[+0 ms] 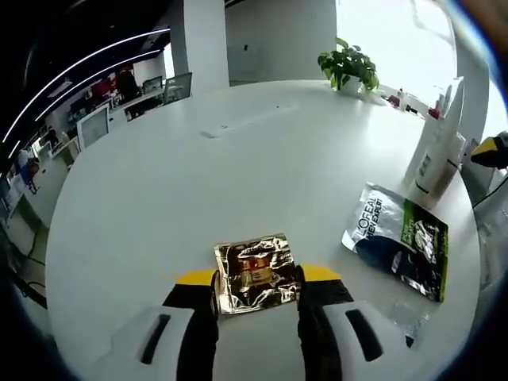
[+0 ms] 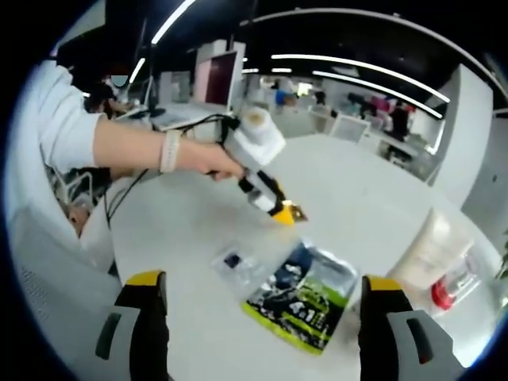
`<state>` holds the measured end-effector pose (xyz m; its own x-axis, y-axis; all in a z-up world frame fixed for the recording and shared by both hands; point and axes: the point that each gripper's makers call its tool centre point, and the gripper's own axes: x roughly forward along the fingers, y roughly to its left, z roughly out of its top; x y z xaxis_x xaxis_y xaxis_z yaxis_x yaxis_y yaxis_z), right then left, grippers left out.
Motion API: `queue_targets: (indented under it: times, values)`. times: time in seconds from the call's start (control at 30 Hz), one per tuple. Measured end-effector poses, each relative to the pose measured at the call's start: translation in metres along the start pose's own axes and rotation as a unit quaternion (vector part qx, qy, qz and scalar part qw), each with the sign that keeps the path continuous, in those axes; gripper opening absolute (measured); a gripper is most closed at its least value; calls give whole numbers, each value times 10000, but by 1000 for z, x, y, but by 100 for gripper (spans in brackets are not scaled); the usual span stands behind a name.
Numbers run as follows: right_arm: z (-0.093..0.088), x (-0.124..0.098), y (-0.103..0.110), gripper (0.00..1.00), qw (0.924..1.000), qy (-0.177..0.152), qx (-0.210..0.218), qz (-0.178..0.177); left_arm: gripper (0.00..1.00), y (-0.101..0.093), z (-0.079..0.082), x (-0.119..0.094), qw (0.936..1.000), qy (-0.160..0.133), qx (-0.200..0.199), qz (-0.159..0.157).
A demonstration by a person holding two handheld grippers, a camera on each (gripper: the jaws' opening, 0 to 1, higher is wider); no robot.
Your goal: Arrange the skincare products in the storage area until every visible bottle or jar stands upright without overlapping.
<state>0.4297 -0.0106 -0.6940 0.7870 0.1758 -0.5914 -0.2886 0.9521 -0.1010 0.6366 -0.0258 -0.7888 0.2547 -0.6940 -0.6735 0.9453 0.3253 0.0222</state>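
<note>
Left claw (image 1: 257,287): its two jaws are squeezing a shiny gold packet (image 1: 255,274) between them, holding it just above the table (image 1: 159,182).
Gold packet: it is sitting flat and crinkly, with its long side running across from jaw to jaw.
Right claw (image 2: 262,305): its jaws are standing wide apart with nothing between them.
Dark pouch (image 2: 303,295): it is lying flat on the table, past the right claw, with its long side slanting away. In the left gripper view it is lying to the right of the gold packet, well apart from it.
Clear packet (image 2: 236,262): it is lying flat, just beside the dark pouch.
White bottle (image 1: 435,147): it is standing up behind the dark pouch, leaning a little.
Table: it is big, round and white.
Plant (image 1: 348,67): it is sitting at the far edge of the table.
Room: it is an office with desks, screens and long ceiling lights.
</note>
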Motion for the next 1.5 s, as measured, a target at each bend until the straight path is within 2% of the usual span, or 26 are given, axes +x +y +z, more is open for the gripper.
queue_targets:
  times: [0.23,0.47,0.6,0.63,0.73,0.87,1.03,1.2,1.27,1.33,1.4,1.5]
  values:
    - [-2,9,4,95,9999,68,-47,105,33,-11,-3,-9,9999,-38,-148,-75]
    - [2,18,6,75,9996,65,68,280,32,-13,-8,-14,9995,-92,-260,-145]
    - [-2,25,5,74,9995,143,130,269,32,-16,-8,-17,9992,-130,-346,-177]
    - [-2,26,5,71,9994,159,122,274,32,-20,-11,-21,9990,-143,-372,-202]
    - [-6,30,4,58,9987,223,353,309,32,-23,-12,-24,9988,-182,-383,-231]
    - [-7,34,0,56,9987,204,390,275,32,-30,-12,-36,9982,-291,-433,-291]
    - [-3,38,-2,45,9973,115,639,341,32,-34,-9,-45,9978,-410,-424,-301]
    - [-3,41,-1,44,9969,69,695,365,32,-41,-9,-52,9976,-458,-380,-345]
    - [-4,42,-1,41,9967,66,720,378,32,-44,-7,-59,9976,-510,-317,-349]
    - [-5,42,-3,36,9959,90,828,347,32,-45,-5,-63,9970,-583,-307,-401]
    - [-7,43,-8,31,9935,107,1110,249,32,-48,-2,-69,9963,-664,-362,-412]
    - [-3,42,-12,29,9910,-6,1318,238,31,-54,-1,-76,9962,-707,-284,-431]
